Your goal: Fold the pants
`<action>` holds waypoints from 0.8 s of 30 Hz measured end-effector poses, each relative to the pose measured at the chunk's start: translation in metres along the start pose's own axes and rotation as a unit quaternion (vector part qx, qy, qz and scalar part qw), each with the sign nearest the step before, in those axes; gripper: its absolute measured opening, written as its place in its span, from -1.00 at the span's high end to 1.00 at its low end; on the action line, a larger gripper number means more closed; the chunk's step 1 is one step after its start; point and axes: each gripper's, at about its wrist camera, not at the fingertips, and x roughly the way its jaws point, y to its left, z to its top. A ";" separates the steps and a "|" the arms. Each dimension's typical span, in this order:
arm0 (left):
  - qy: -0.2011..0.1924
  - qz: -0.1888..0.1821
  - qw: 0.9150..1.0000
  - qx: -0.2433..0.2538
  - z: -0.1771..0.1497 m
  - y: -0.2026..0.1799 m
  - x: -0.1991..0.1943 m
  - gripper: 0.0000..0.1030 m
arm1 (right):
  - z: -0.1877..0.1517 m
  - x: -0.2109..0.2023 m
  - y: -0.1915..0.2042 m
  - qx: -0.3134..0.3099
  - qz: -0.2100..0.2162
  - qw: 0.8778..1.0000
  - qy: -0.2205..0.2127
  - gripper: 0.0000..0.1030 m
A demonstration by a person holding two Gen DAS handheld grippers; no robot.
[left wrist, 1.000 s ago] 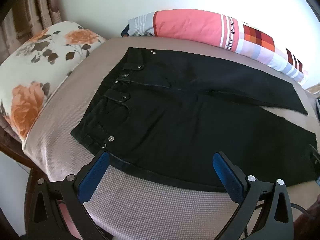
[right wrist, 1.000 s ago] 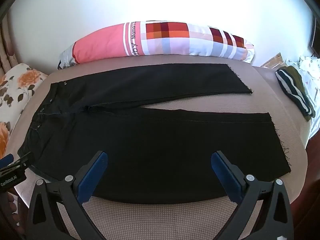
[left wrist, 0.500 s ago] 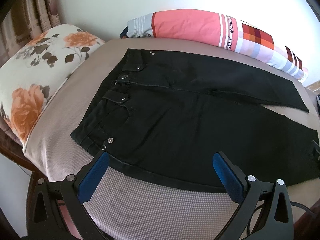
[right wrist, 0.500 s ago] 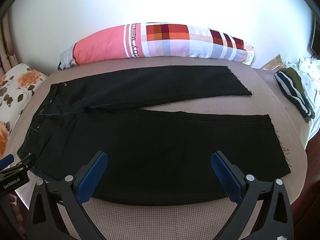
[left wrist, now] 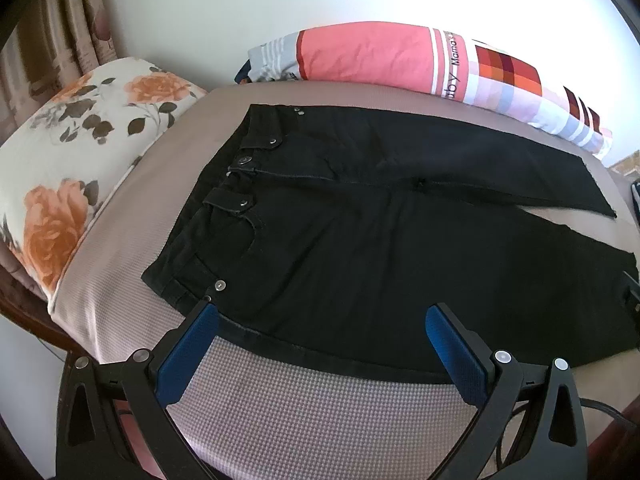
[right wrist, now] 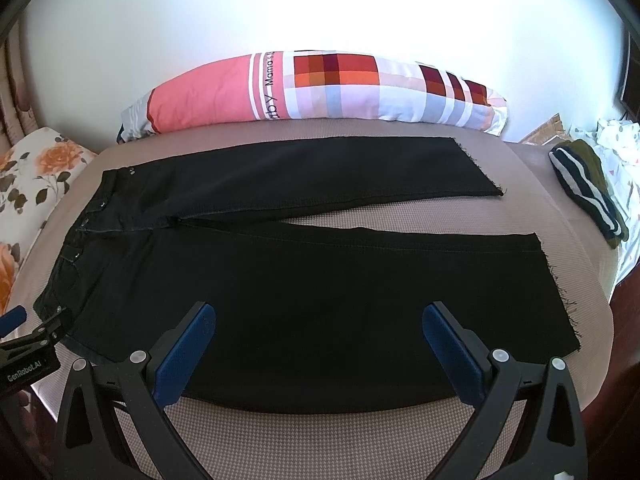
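pants (right wrist: 304,280): flat, limp heavy denim | left gripper (left wrist: 320,312), right gripper (right wrist: 318,310): jaws wide, empty | grasp near waistband corner and near hem

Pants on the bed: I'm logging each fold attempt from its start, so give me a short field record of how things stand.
pants: black pants, spread flat on the bed, unfolded
legs: apart, in a narrow V, hems to the right
waistband: at the left, near the floral pillow
left gripper: open, empty, at the near waist edge
right gripper: open, empty, over the near leg
behind pants: long pink and checked pillow
right of hems: striped dark garment
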 end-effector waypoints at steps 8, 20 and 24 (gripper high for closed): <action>0.001 -0.006 1.000 -0.002 0.000 0.001 0.000 -0.99 | -0.001 -0.003 0.000 -0.004 0.003 1.000 -0.009 -1.00; -0.002 -0.001 1.000 0.000 0.000 -0.001 0.000 -0.99 | -0.001 -0.004 -0.001 -0.004 0.002 1.000 -0.016 -1.00; -0.002 0.001 1.000 0.001 0.000 -0.002 -0.001 -0.99 | -0.001 -0.004 0.000 -0.003 0.002 1.000 -0.016 -1.00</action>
